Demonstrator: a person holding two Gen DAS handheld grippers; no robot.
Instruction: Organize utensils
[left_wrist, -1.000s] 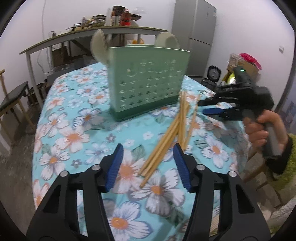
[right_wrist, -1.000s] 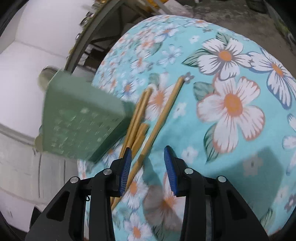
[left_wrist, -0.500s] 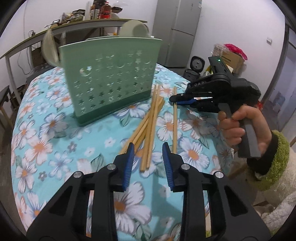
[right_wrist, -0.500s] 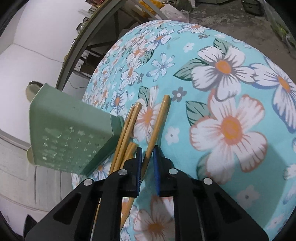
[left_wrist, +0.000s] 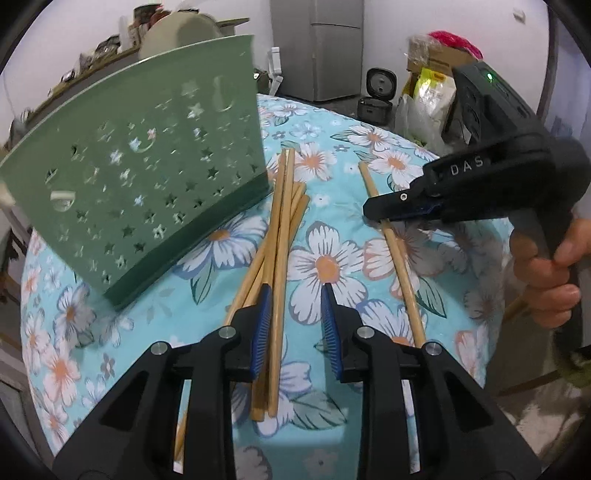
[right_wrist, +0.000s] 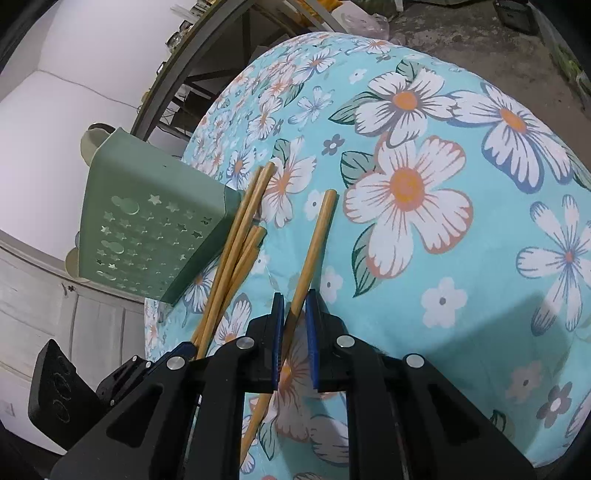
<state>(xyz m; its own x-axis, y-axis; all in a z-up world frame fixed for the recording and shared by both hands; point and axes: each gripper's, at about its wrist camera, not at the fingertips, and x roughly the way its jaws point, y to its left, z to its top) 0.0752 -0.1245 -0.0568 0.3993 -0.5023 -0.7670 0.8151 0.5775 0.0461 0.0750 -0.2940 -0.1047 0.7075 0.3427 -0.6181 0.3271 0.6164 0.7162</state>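
Note:
A green utensil holder (left_wrist: 147, 192) with star cut-outs stands on the flowered tablecloth (left_wrist: 325, 266); it also shows in the right wrist view (right_wrist: 147, 225). A bundle of wooden chopsticks (left_wrist: 280, 240) lies beside it. My left gripper (left_wrist: 295, 302) is open, its jaws on either side of one chopstick of the bundle. A single chopstick (right_wrist: 314, 240) lies apart to the right. My right gripper (right_wrist: 294, 314) is shut on this single chopstick; it shows in the left wrist view (left_wrist: 373, 212) as well.
A grey fridge (left_wrist: 325, 48) stands behind the table. Bags and boxes (left_wrist: 428, 85) and a small black appliance (left_wrist: 376, 99) sit on the floor at the back right. A long shelf table (left_wrist: 122, 48) with clutter is at the back left.
My left gripper moved forward over the chopstick bundle and now straddles one stick. My right gripper closed further onto the single chopstick.

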